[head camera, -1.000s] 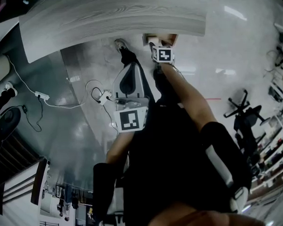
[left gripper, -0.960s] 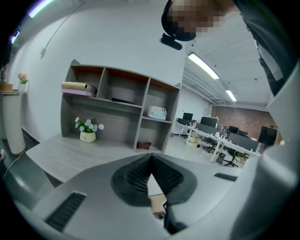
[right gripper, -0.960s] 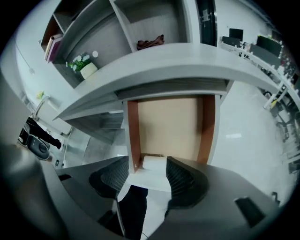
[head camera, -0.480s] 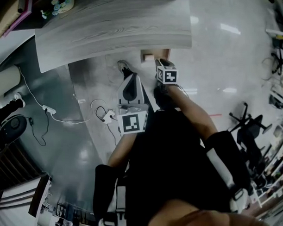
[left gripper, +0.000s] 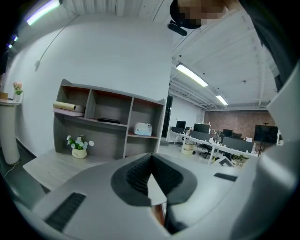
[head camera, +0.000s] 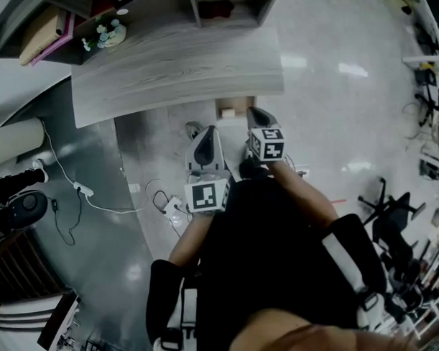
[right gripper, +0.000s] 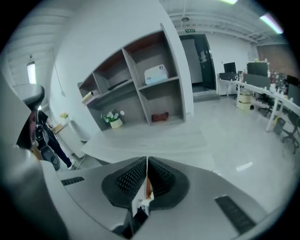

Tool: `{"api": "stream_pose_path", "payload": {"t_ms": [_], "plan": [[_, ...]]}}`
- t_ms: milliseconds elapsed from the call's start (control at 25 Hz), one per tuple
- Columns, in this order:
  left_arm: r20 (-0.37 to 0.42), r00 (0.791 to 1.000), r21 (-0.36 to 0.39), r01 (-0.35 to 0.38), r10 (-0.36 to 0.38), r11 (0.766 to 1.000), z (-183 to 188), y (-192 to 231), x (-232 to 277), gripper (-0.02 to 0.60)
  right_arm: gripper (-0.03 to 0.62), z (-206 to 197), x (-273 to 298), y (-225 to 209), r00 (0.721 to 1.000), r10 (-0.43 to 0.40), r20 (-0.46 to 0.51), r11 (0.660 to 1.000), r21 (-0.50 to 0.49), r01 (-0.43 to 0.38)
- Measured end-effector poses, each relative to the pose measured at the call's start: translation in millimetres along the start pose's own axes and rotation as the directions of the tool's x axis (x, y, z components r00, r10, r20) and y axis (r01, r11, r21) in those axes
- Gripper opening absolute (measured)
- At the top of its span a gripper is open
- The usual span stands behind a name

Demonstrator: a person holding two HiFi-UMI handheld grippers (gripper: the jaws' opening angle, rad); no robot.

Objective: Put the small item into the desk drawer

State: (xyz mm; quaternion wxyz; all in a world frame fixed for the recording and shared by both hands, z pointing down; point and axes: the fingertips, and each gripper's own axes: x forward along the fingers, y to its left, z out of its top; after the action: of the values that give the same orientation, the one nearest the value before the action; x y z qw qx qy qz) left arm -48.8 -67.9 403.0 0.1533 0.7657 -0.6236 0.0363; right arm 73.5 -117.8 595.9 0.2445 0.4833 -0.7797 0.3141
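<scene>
Inspecting both tools first: your right gripper (right gripper: 147,160) has just been closing, and its jaws now stand together with nothing between them. Your left gripper (left gripper: 151,157) is likewise closed and empty. Both are held above the floor, in front of the desk (head camera: 173,72).

The small item is in neither gripper and cannot be made out in any view. The drawer (head camera: 235,106) shows as a tan box jutting from under the desk edge, just ahead of your right gripper. In my judgement it stands open and the item most likely lies inside, though it is too small to confirm.

Hazards noted:
- The drawer is not yet shut. Pushing its front with closed jaw tips could let them slide off, or slam it and throw the item about.
- You are looking down from well above. A misjudged reach could strike the desk edge.
- A white cable (head camera: 82,189) and a plug block (head camera: 169,206) lie on the floor, the block by your feet. Stepping forward carelessly could snag them.

Writing: none is legible. The cubes on both grippers carry black-and-white square markers only. The white box (left gripper: 143,128) on the shelf unit (left gripper: 112,101) shows no brand that can be read.
</scene>
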Motion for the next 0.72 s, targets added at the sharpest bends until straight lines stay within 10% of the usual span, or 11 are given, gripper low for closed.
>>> {"api": "stream_pose_path", "payload": {"t_ms": [720], "plan": [[0.063, 0.998, 0.047, -0.005, 0.002, 0.999, 29.7, -23.3, -39.0, -0.003, 0.0, 97.6, -173.8, 48.7, 0.917, 0.147, 0.37, 0.986, -0.124, -0.108]]}}
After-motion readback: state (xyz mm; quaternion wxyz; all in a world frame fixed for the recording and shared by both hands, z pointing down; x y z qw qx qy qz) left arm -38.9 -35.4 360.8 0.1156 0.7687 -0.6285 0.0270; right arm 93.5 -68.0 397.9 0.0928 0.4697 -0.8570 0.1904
